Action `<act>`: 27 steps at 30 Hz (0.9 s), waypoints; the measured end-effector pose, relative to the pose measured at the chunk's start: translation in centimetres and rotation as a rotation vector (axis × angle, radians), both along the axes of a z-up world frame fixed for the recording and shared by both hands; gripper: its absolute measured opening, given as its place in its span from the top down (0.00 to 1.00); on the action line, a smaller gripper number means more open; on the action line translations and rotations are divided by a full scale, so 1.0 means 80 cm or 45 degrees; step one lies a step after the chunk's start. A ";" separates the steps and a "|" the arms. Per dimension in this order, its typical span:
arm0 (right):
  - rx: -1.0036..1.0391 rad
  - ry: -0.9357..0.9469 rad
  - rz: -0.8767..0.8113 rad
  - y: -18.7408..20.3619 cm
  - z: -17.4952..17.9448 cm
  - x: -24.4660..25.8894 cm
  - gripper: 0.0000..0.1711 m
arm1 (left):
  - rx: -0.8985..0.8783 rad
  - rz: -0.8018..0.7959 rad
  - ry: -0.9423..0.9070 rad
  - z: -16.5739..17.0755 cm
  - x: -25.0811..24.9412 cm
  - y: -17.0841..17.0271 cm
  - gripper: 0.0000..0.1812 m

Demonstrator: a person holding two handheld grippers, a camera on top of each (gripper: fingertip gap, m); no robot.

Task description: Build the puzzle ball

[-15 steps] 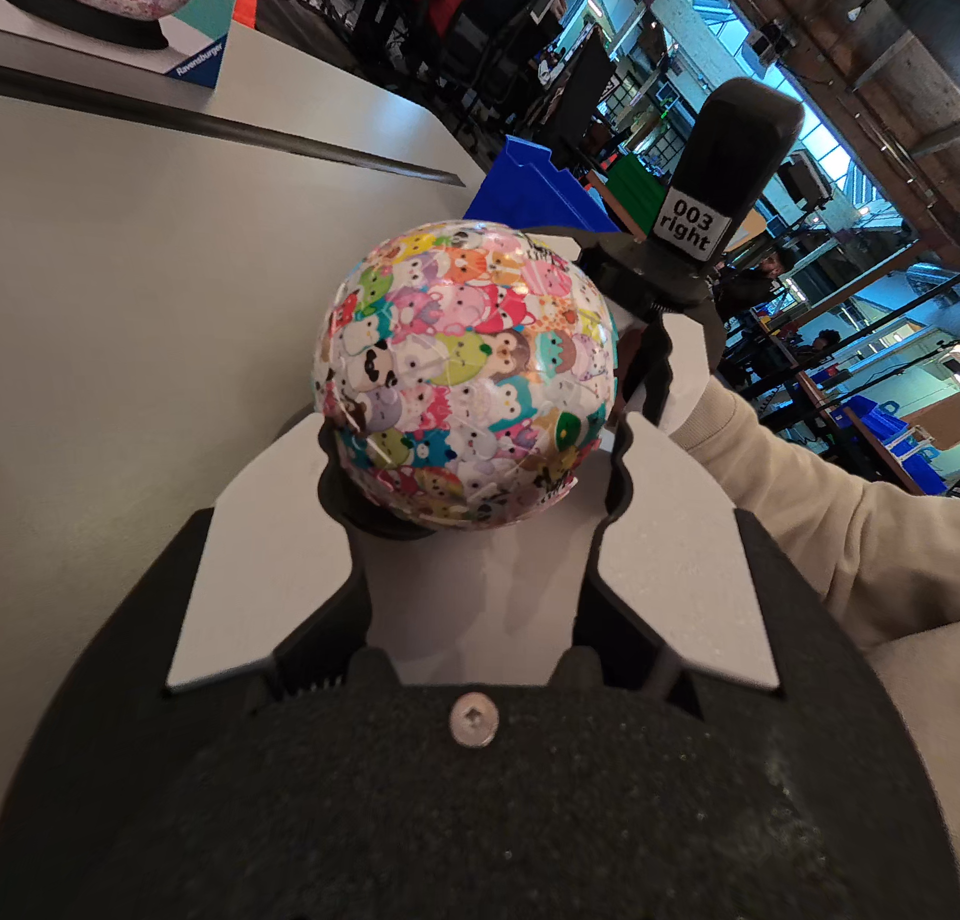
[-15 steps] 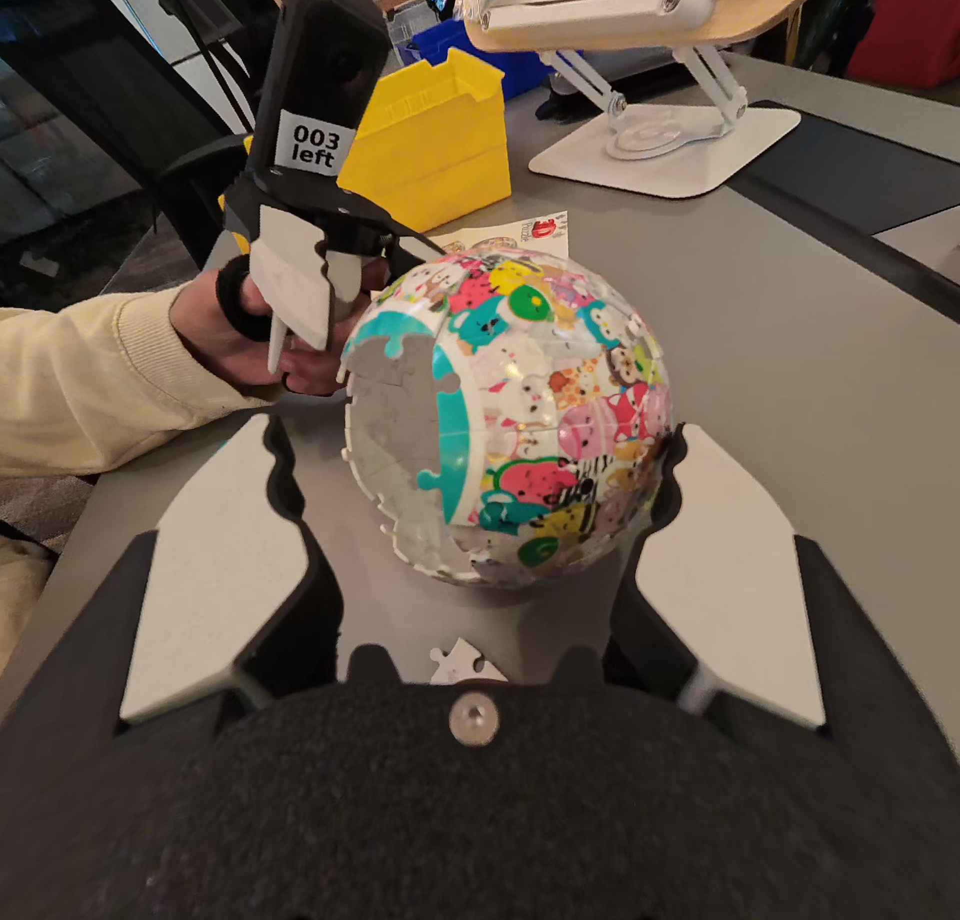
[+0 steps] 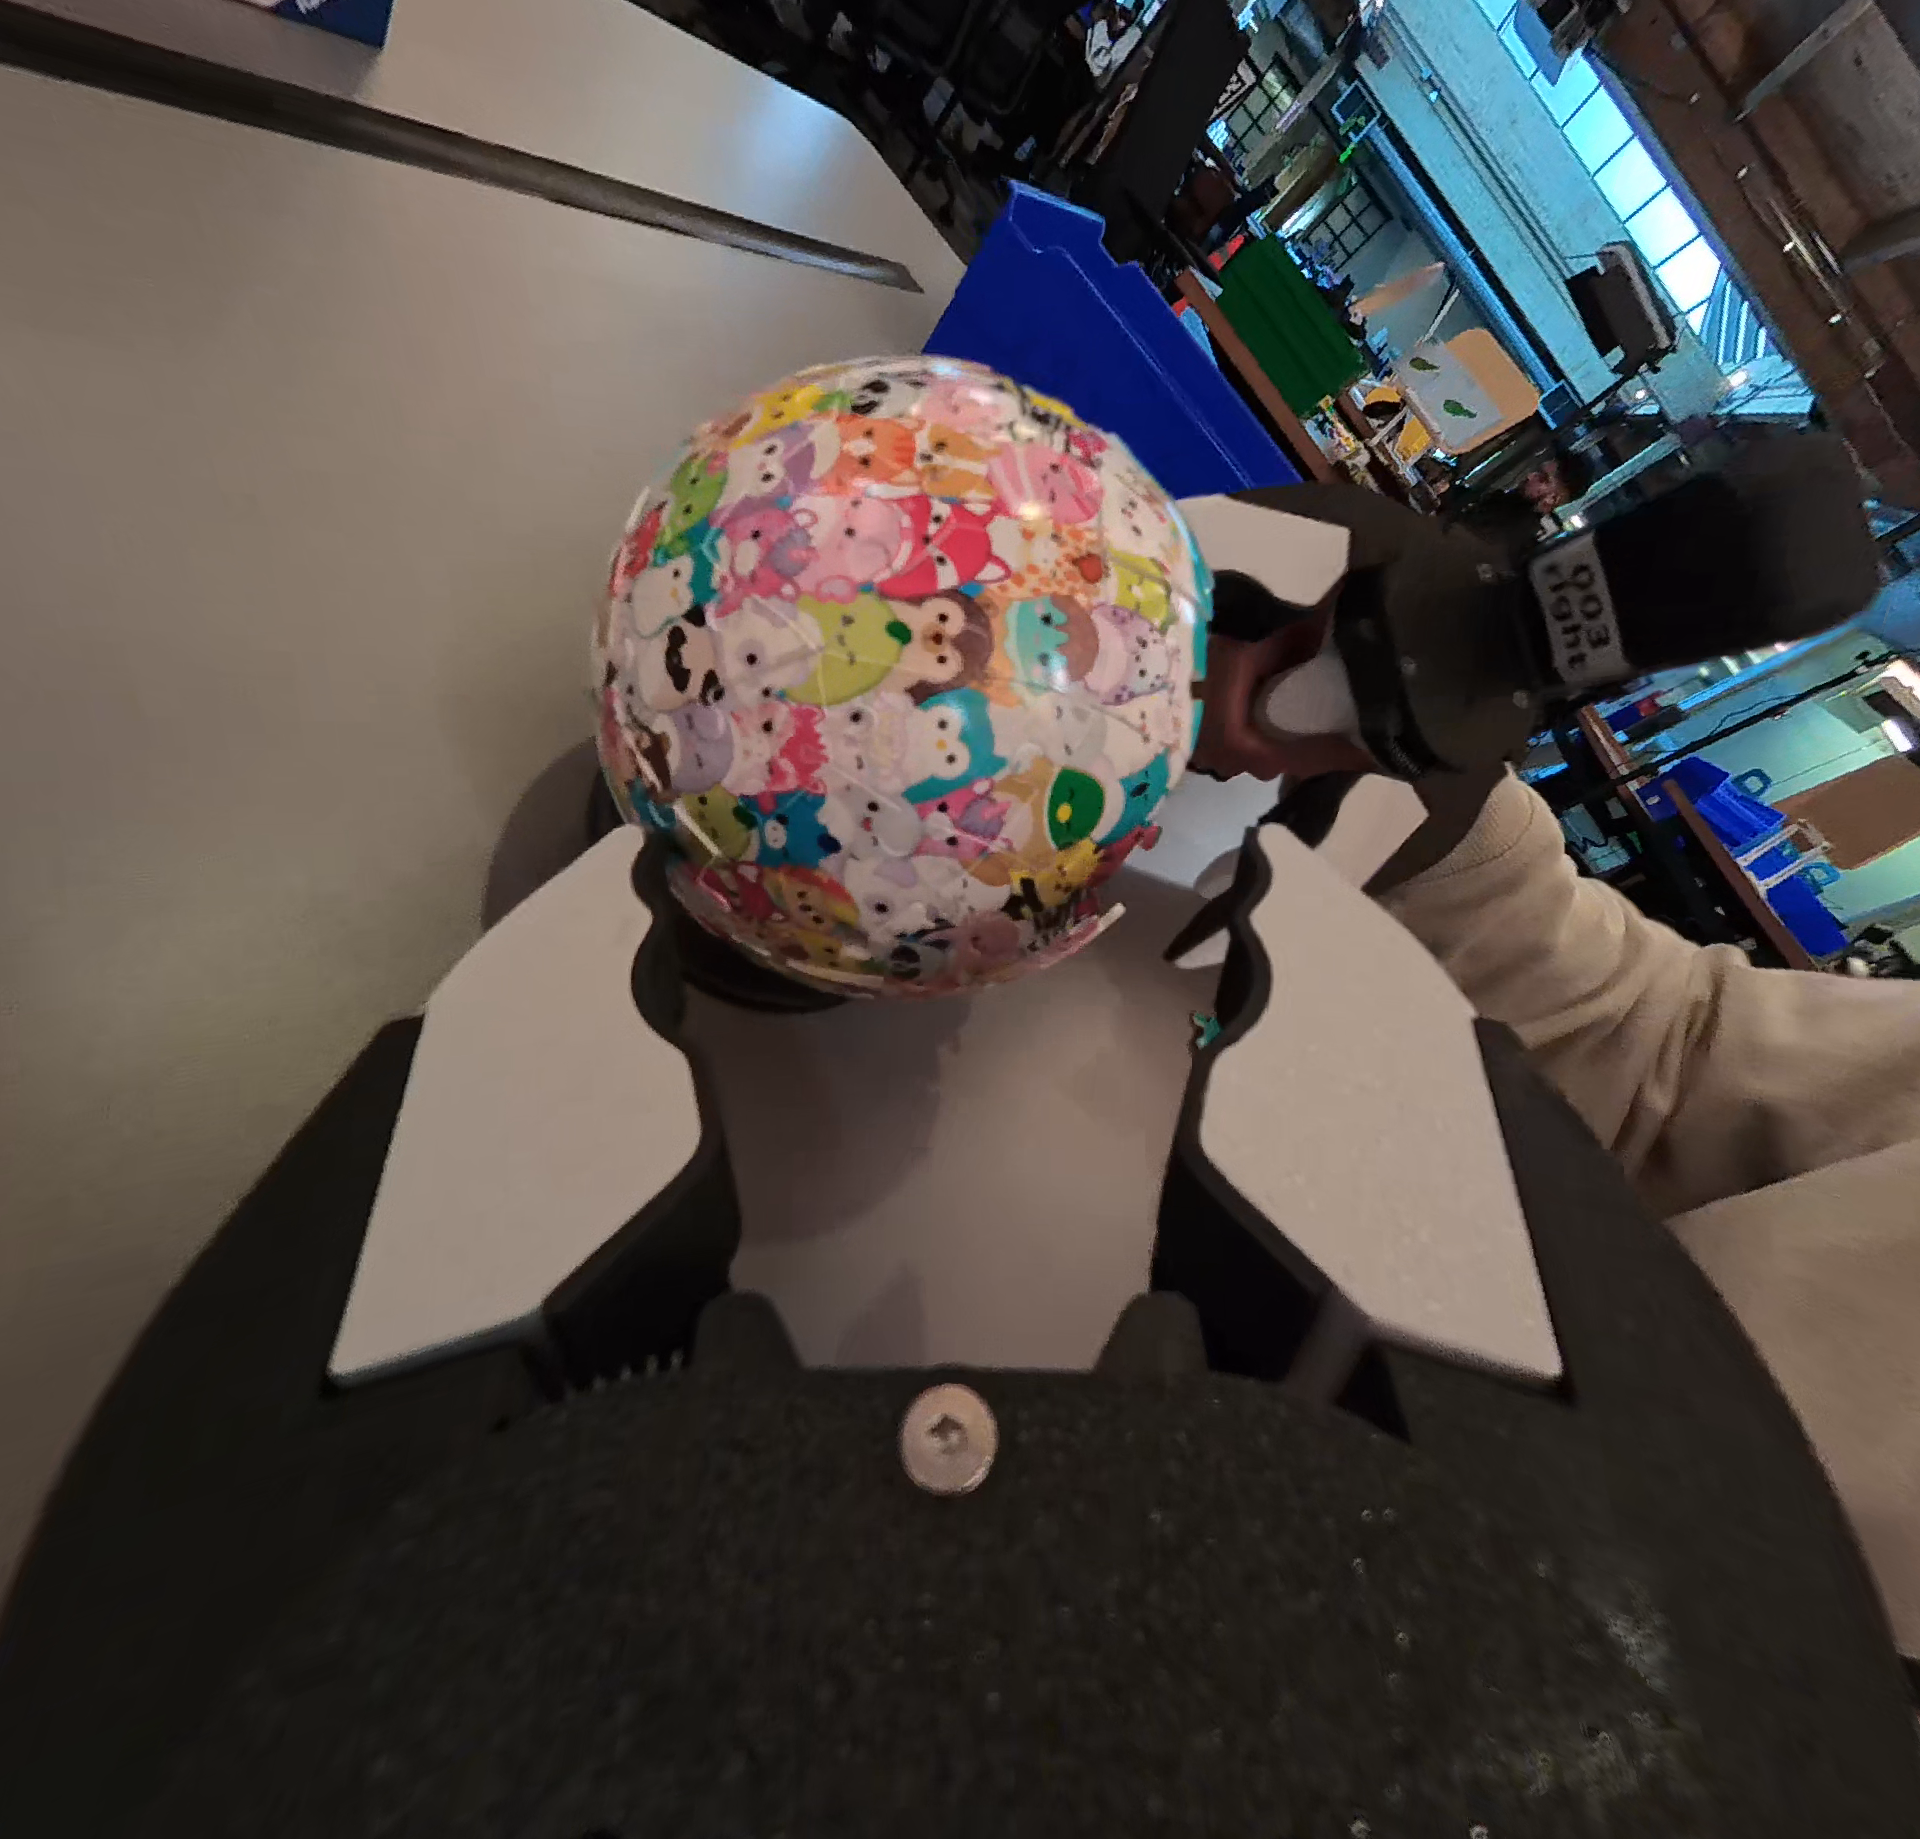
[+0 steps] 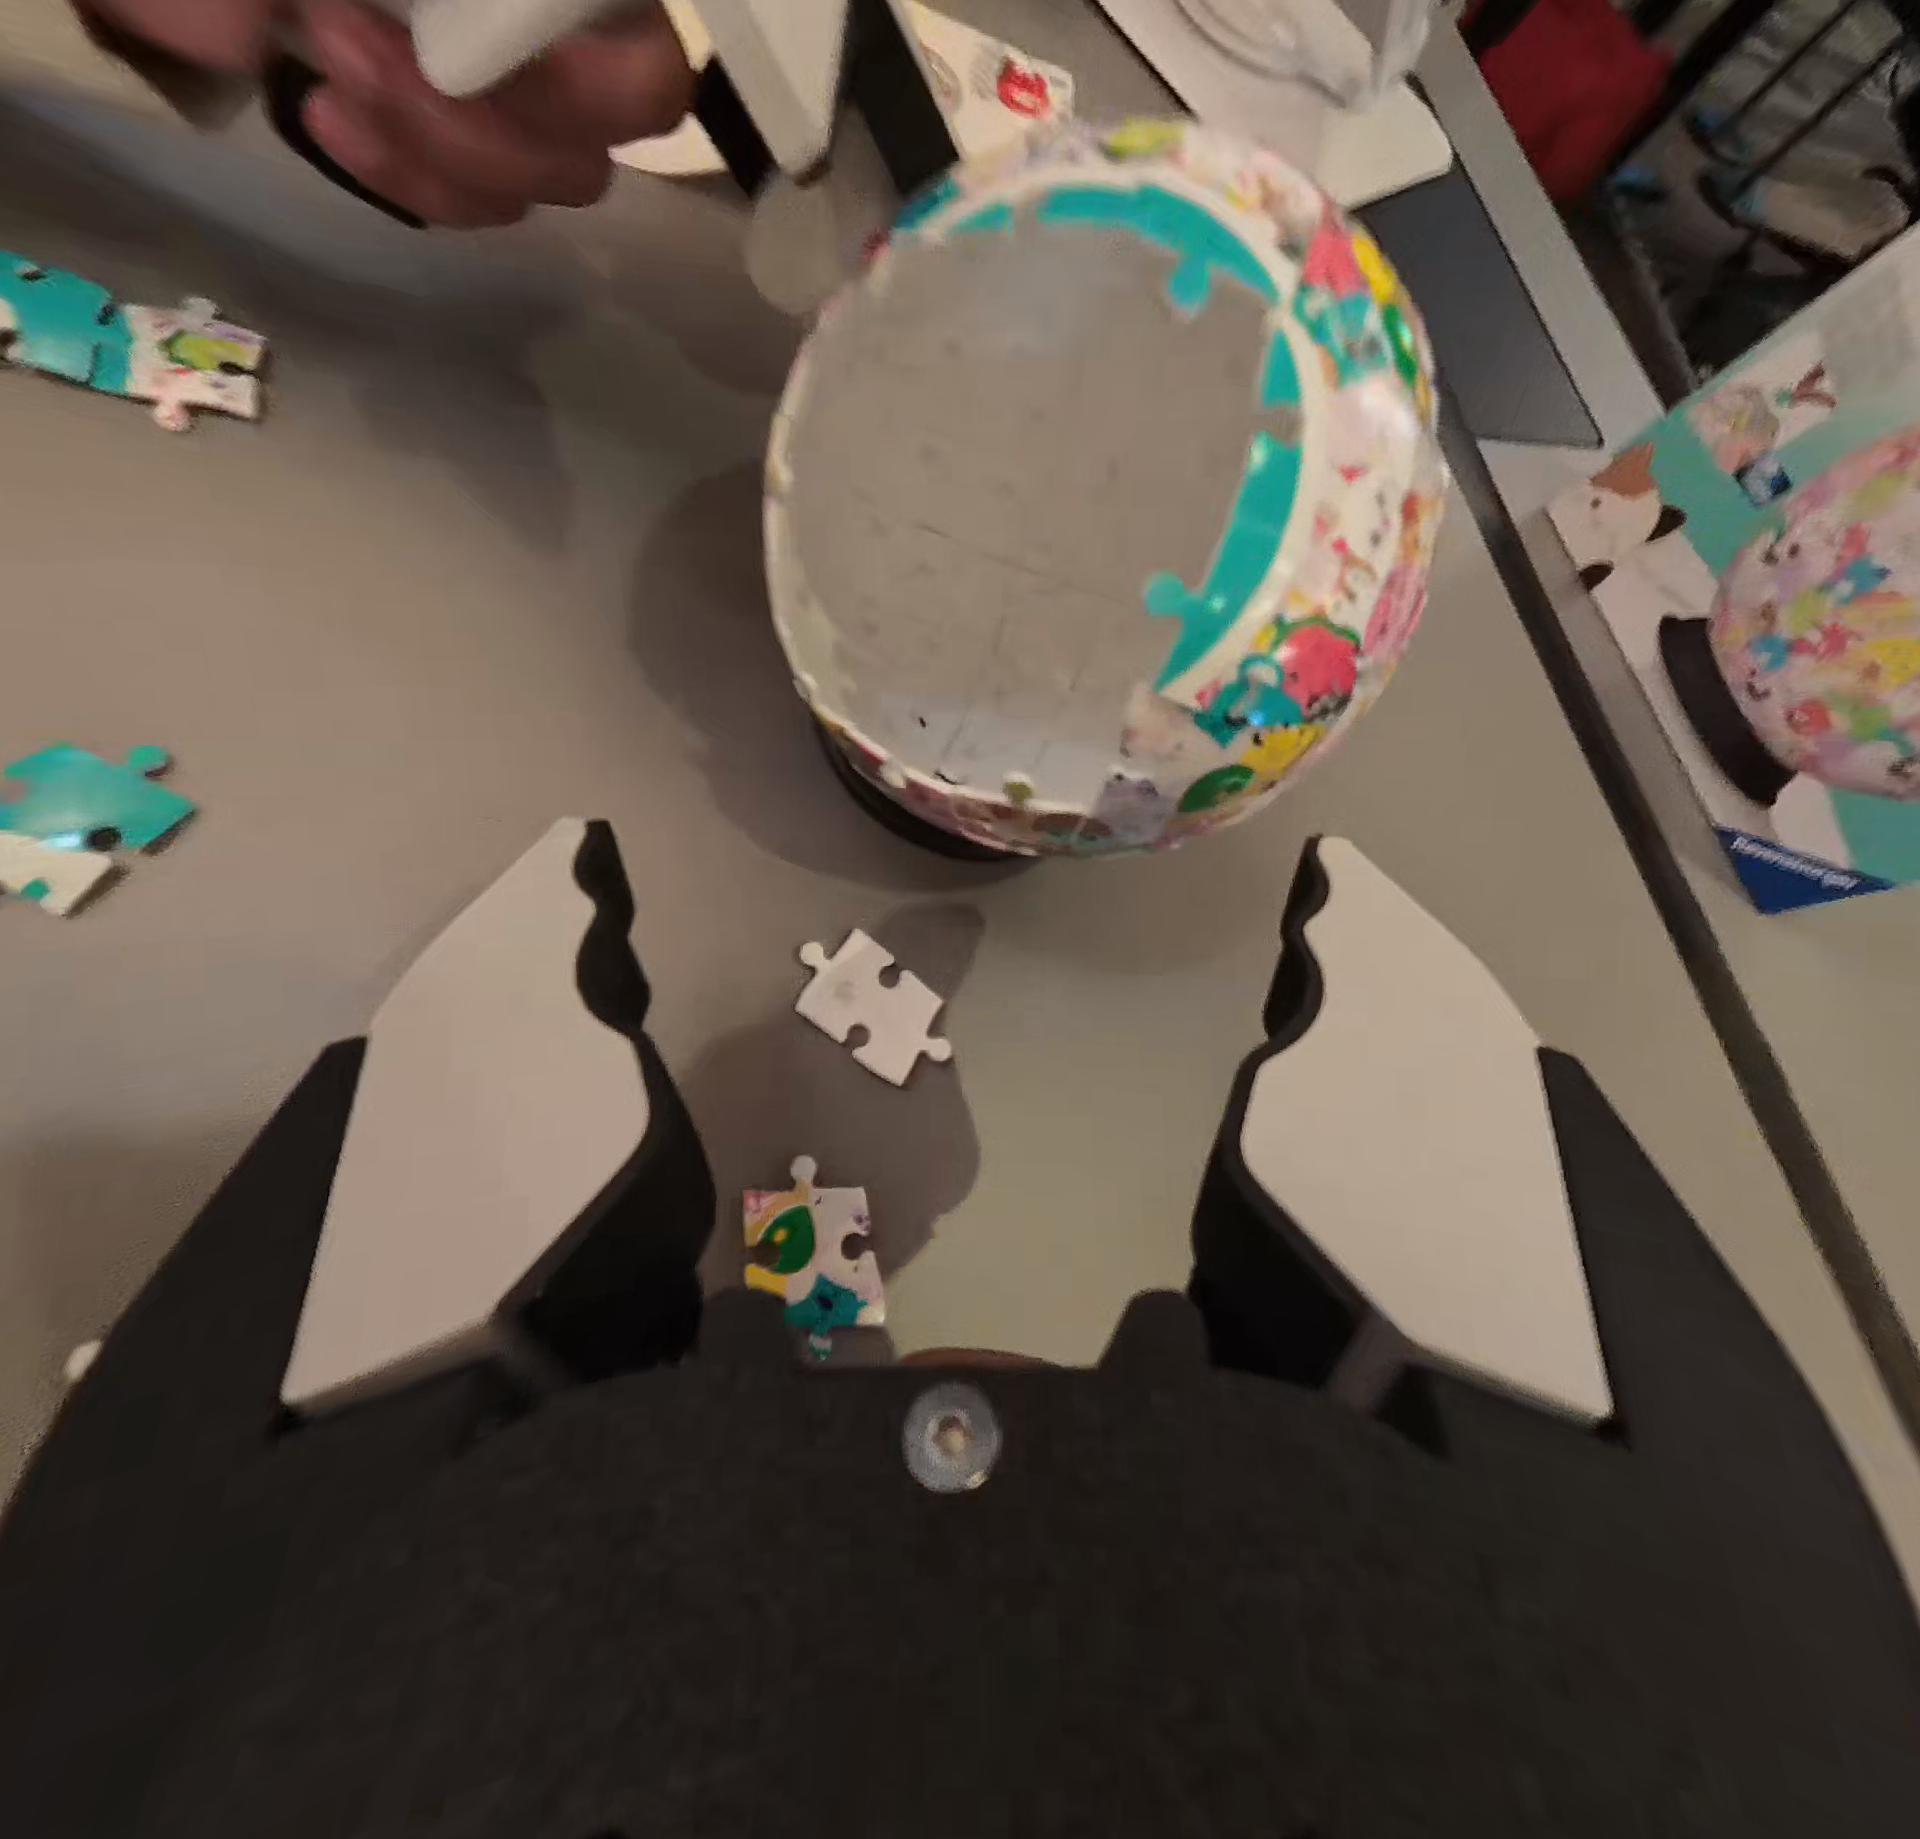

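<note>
— Which step is in hand?

— A piece is being chosen, it seems. The many-coloured, half-built puzzle ball (image 4: 1122,501) is seen resting on a dark round stand (image 4: 935,833) on the grey table (image 4: 468,594), with a large opening turned toward the right wrist view; the grey inside of the shell is exposed, and a teal rim runs along the far edge. The right gripper (image 4: 951,916) is held above the table with its fingers spread wide and nothing between them.

— And the left?

— The left gripper (image 3: 940,906) is set near the closed, patterned side of the ball, its fingers wide too — one tip lies just beside the lower shell, though contact cannot be confirmed.

— What is called for next?

— Probably a descent onto one of the two loose pieces below the right fingers: a white piece lying face-down (image 4: 871,1005) and a colourful piece with a green patch (image 4: 810,1254), nearer the gripper body. A thin, flat piece must be pinched by its edges, so a low, narrow closing would be needed.

— Anything in the way?

— More teal-and-white pieces (image 4: 125,355) are scattered well to the left. The puzzle box printed with the finished ball (image 4: 1787,626) is placed on the adjoining surface to the right. The ball could be rolled off its stand if nudged.
</note>
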State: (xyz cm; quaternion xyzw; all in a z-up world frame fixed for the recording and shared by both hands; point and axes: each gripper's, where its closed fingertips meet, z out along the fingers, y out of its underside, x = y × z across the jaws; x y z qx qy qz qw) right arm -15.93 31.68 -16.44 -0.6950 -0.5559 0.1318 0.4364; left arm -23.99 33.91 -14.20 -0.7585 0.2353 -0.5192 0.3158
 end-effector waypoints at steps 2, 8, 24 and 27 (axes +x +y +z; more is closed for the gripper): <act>-0.156 0.115 0.024 0.003 -0.001 -0.006 0.31 | -0.054 -0.013 -0.017 -0.006 0.001 0.000 0.43; -0.884 0.606 0.123 0.027 0.030 -0.026 0.21 | -0.148 -0.069 -0.019 -0.021 0.013 -0.003 0.42; -0.676 0.620 0.140 0.052 0.027 -0.060 0.17 | 0.133 0.074 0.119 -0.009 -0.007 0.028 0.45; -0.633 0.662 0.128 0.052 0.026 -0.058 0.17 | 0.132 0.063 0.078 -0.007 -0.005 0.025 0.46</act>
